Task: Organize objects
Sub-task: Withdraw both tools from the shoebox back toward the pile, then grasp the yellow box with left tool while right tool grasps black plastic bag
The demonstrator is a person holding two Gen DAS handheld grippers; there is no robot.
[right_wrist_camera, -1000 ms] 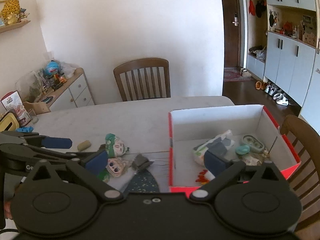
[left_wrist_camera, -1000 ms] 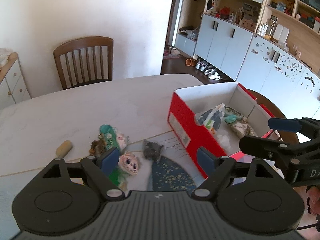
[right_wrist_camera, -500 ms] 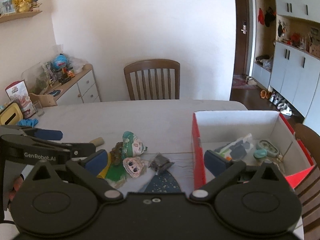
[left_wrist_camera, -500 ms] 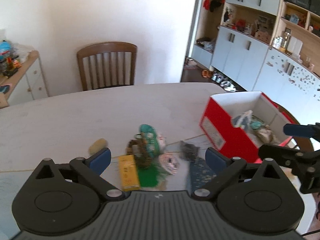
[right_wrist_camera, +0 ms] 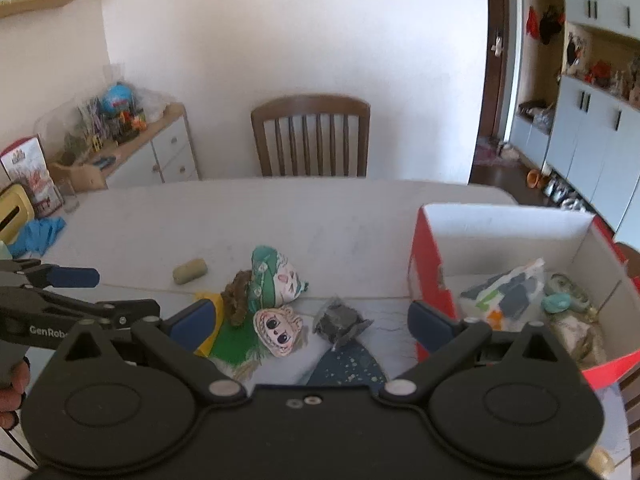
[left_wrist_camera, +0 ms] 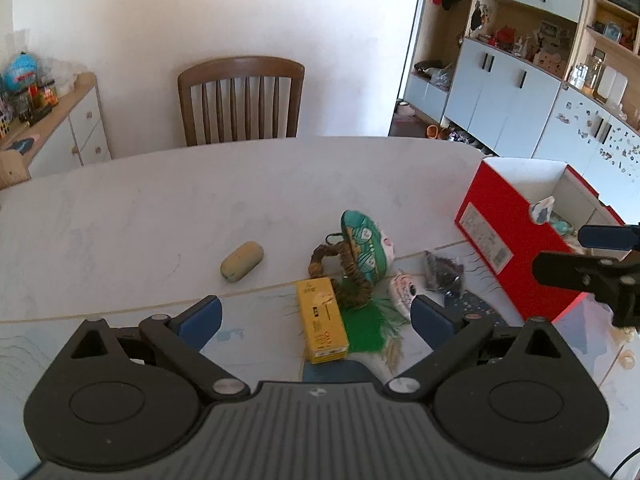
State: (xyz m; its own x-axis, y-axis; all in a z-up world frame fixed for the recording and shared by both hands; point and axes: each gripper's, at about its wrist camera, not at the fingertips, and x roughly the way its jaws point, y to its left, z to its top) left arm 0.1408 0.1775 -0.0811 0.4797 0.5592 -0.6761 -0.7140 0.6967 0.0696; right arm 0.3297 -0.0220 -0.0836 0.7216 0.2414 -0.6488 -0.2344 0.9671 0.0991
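Observation:
A cluster of small things lies mid-table: a yellow box (left_wrist_camera: pixel 322 326), a woven brown ring (left_wrist_camera: pixel 344 276), a green-capped painted head (left_wrist_camera: pixel 366 250), a second painted face (right_wrist_camera: pixel 278 330), a dark crumpled packet (right_wrist_camera: pixel 340 320) and a tan oblong piece (left_wrist_camera: pixel 242 266) off to the left. The red box (right_wrist_camera: pixel 428 276) with white inner walls stands at the right and holds several items. My left gripper (left_wrist_camera: pixel 316 316) is open above the near side of the yellow box, nothing between its fingers. My right gripper (right_wrist_camera: pixel 310 318) is open too, over the faces and packet, holding nothing.
A wooden chair (left_wrist_camera: pixel 240 100) stands at the table's far side. A low white cabinet (right_wrist_camera: pixel 160 152) with clutter is at the left, blue cupboards (left_wrist_camera: pixel 512 100) at the right. Blue gloves (right_wrist_camera: pixel 36 234) lie near the table's left edge. A second chair's back (right_wrist_camera: pixel 632 256) shows behind the red box.
Both grippers have swung left, away from the red box and lower toward the cluster. The left gripper's jaws widened. The yellow box has come into the left wrist view.

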